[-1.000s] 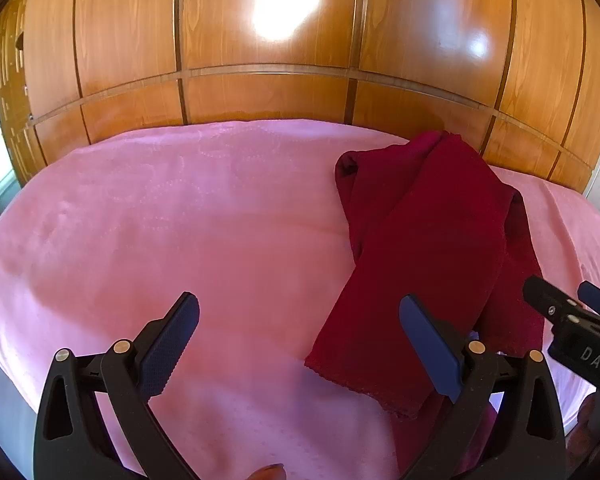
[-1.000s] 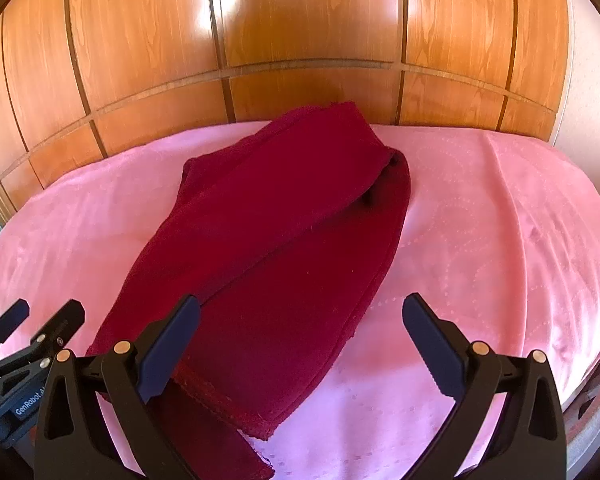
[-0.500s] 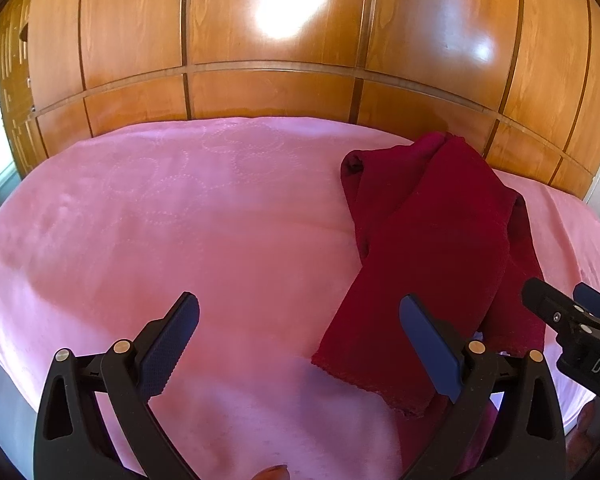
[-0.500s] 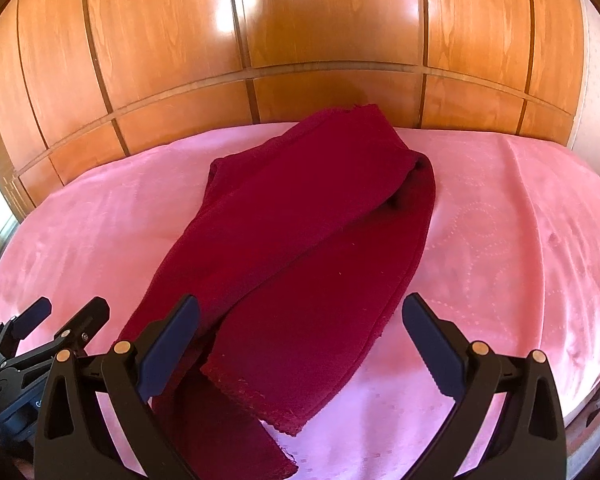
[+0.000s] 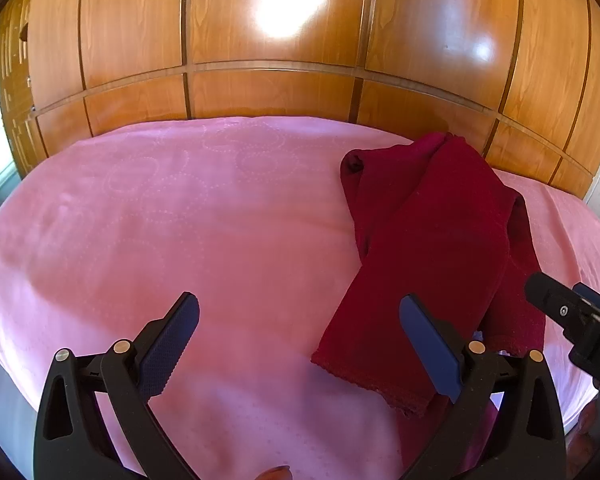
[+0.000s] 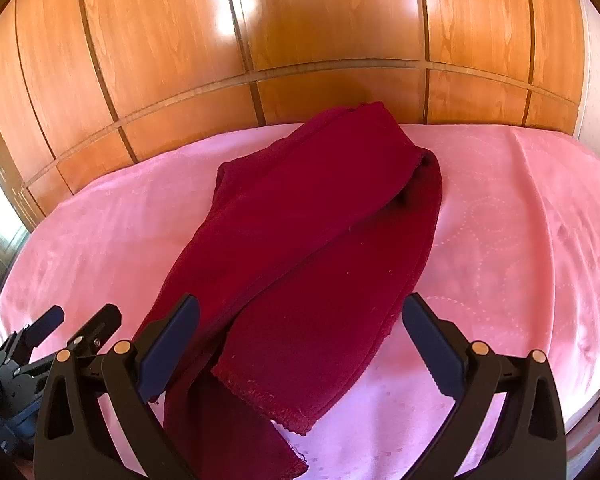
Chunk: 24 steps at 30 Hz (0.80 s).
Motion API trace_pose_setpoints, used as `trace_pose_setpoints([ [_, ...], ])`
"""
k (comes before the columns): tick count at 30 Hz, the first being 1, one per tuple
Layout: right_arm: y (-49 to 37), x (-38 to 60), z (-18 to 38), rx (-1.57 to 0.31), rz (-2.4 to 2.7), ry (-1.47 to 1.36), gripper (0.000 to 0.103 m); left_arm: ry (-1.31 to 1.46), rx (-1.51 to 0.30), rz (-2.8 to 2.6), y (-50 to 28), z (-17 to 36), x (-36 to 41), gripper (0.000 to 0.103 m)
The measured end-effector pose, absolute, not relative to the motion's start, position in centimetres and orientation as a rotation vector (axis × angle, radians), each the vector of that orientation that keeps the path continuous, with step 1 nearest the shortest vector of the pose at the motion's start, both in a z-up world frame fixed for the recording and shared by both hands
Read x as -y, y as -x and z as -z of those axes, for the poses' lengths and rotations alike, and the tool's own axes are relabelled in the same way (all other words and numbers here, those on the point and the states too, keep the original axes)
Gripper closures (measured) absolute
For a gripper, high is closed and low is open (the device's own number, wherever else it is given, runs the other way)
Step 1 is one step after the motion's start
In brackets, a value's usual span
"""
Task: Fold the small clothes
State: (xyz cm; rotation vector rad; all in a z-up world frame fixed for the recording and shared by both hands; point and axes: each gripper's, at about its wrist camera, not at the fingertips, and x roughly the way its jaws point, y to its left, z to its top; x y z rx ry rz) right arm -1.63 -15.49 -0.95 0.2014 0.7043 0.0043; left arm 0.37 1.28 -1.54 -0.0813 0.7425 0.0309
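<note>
Nearest to us, our right claw [image 6: 300, 344] hangs with its jaws spread wide and nothing between them. Directly under and ahead of it lies the near hem of the dark red garment [image 6: 300, 248]. That hem shows a stitched edge just past the fingertips, with one loose strip running down toward the near edge of the pink bedspread [image 6: 520, 240].

Over on the other side, our left claw [image 5: 300, 344] is just as wide open and just as empty. From it the garment [image 5: 432, 240] sits off to the right: only the near corner reaches in front of its right finger, and bare bedspread [image 5: 180, 220] fills the rest of the gap. The tip of the right claw pokes in beyond the garment's right side there.

Now the key line-up: the garment's long axis runs from that near hem away toward the wooden panelling [image 6: 300, 32], leaning slightly right as we read it from the right claw. It lies bunched in two overlapping lengths, so no tidy fold yet. We judge the right claw the nearer one, squarely over the hem, while the left would have to swing rightward to reach the garment's left edge.

At the far end, the garment's top reaches almost to the bedspread's back edge, against the panelling.
</note>
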Motion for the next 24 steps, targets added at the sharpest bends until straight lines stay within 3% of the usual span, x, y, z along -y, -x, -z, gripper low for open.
trace_pose_setpoints([
  [23, 1.22, 16.27, 1.41, -0.733, -0.055, -0.276, 0.008, 0.088, -0.746, -0.034, -0.44, 1.47, -1.4, 0.004],
  [24, 1.13, 16.36, 1.5, -0.737, -0.065, -0.285, 0.012, 0.089, -0.749, -0.034, -0.45, 1.53, -1.49, 0.004],
])
